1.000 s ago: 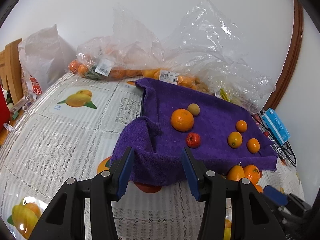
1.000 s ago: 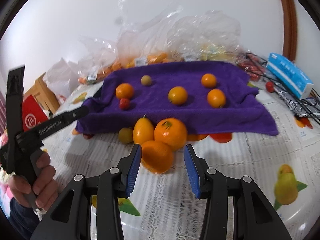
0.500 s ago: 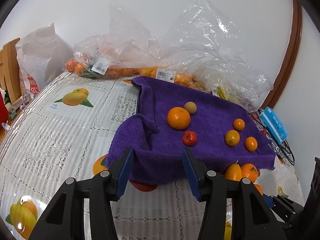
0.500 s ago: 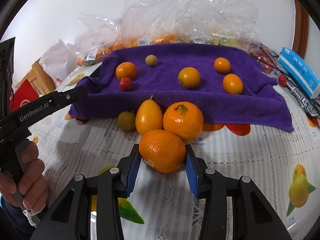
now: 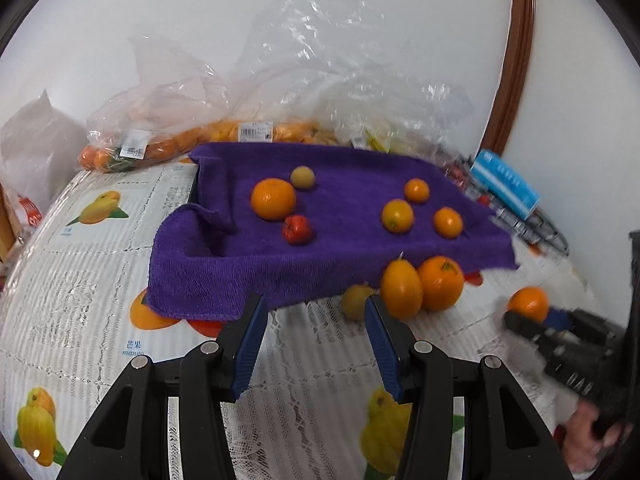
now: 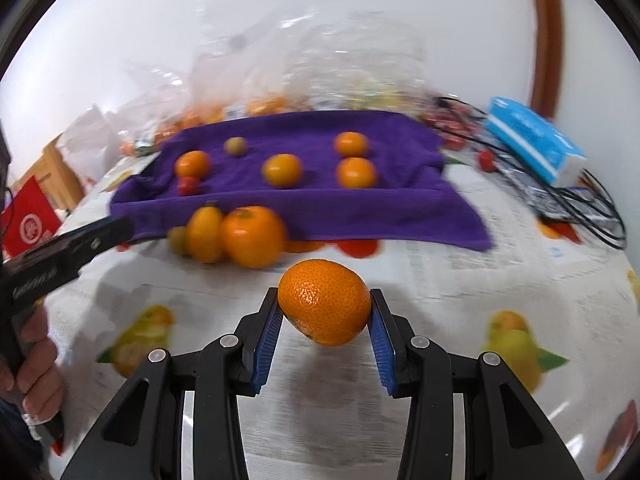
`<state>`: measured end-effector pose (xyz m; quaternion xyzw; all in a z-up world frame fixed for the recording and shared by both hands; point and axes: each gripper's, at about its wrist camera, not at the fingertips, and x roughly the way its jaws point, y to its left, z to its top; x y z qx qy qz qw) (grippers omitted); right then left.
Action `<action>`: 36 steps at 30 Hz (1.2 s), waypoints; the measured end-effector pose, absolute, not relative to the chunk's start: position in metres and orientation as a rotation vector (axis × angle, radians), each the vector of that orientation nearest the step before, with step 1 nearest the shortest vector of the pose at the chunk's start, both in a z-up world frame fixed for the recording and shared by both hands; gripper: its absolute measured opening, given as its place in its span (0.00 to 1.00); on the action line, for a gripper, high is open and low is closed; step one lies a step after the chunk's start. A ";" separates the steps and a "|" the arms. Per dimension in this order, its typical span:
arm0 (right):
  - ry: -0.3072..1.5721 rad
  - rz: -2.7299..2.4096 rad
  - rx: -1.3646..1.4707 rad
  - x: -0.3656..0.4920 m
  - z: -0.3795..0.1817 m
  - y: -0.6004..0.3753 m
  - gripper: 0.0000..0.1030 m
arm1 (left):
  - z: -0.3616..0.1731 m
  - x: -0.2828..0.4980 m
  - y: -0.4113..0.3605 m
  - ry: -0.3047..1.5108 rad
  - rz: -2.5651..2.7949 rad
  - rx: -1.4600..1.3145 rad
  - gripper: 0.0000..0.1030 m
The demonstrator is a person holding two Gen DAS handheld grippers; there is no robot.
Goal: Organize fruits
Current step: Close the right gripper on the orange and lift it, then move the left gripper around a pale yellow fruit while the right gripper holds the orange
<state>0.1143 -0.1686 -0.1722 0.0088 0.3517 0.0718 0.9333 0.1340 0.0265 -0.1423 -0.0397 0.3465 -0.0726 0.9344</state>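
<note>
The right wrist view is smeared by motion, so the fruit on the purple towel (image 6: 304,196) and the clear plastic bags (image 6: 280,76) at the desk's (image 6: 460,280) far edge are seen only as soft blobs. In the left wrist view the right gripper (image 5: 532,312) is blurred at the right border and partly cut off, with only a slice of a hand (image 5: 588,428) visible below it.

A mandarin (image 6: 325,302) is clamped between the blue ribbed pads of the right gripper (image 6: 324,316), held clear above the desk's near middle; its peel is bright orange, glossy and finely pitted, its shape slightly squashed. The left gripper (image 5: 314,344) is seen with its jaws standing apart and nothing between them, aimed at the towel's near edge.

Against that near edge three fruits are grouped: a round orange (image 5: 440,283) with a green stem scar, an egg-shaped orange fruit (image 5: 401,289) touching it, and a small yellowish fruit (image 5: 357,302), partly hidden behind a fingertip of the left gripper. On the nubby towel lie six pieces of fruit, among them a small red one (image 5: 297,230). The desk is covered by a lace-patterned cloth printed with fruit.
</note>
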 end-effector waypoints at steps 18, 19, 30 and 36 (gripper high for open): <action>0.782 0.138 0.059 0.146 -0.179 -0.192 0.41 | -0.159 0.170 -0.005 0.841 -0.206 0.013 0.35; 0.783 0.144 0.076 0.146 -0.179 -0.194 0.41 | -0.161 0.173 -0.006 0.853 -0.203 0.007 0.33; 0.790 0.145 0.107 0.148 -0.181 -0.199 0.41 | -0.165 0.177 -0.018 0.871 -0.161 0.070 0.23; 0.808 0.153 0.100 0.152 -0.183 -0.197 0.43 | -0.163 0.179 -0.017 0.872 -0.166 0.056 0.23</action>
